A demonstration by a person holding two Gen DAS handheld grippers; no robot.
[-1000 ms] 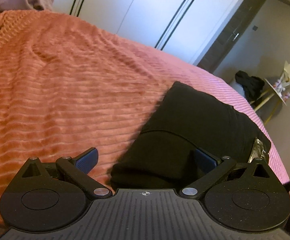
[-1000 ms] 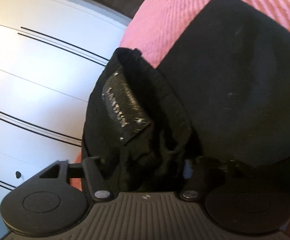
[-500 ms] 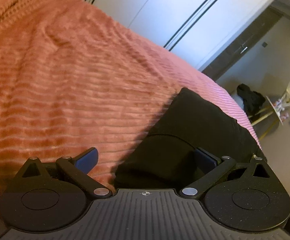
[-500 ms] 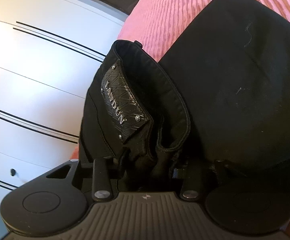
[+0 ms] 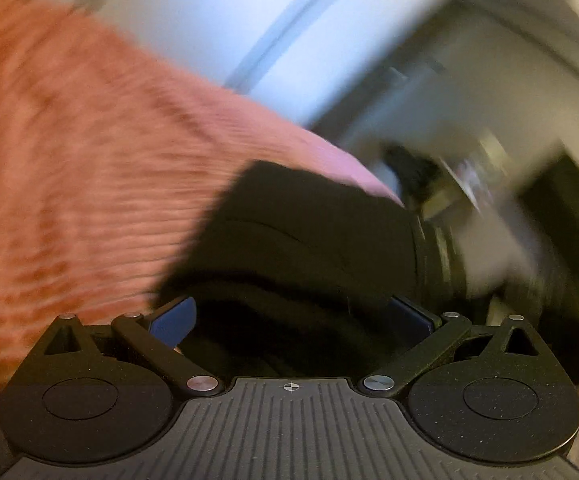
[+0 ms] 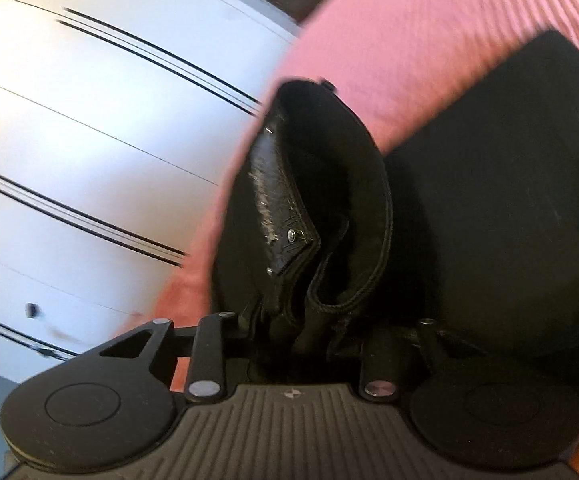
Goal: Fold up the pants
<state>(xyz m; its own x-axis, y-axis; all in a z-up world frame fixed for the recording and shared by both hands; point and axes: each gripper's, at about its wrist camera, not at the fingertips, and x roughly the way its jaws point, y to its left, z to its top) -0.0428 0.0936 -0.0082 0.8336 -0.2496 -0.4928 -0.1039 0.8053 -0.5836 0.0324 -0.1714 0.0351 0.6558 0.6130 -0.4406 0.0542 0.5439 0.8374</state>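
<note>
- Two grippers of mine are working the black pants on the pink bedspread.
- My right gripper is closing, bunching the waistband between its fingers.
- My left gripper is gaping wide, the folded pants lying between its fingers.

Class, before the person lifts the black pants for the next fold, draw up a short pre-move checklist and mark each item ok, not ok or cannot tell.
1. Right claw has cloth between its fingers: ok; its jaws are closing on the bunched waistband of the black pants.
2. Left claw has cloth between its fingers: ok; dark fabric fills the gap.
3. Left claw gripping firmly: cannot tell; its fingers stand wide apart.
4. Pants already folded into a compact stack on the pink bedspread: ok.
5. Leather label tucked inside: not ok; it shows at the waistband.
6. Left wrist view sharp enough to judge edges: not ok; blurred.
</note>
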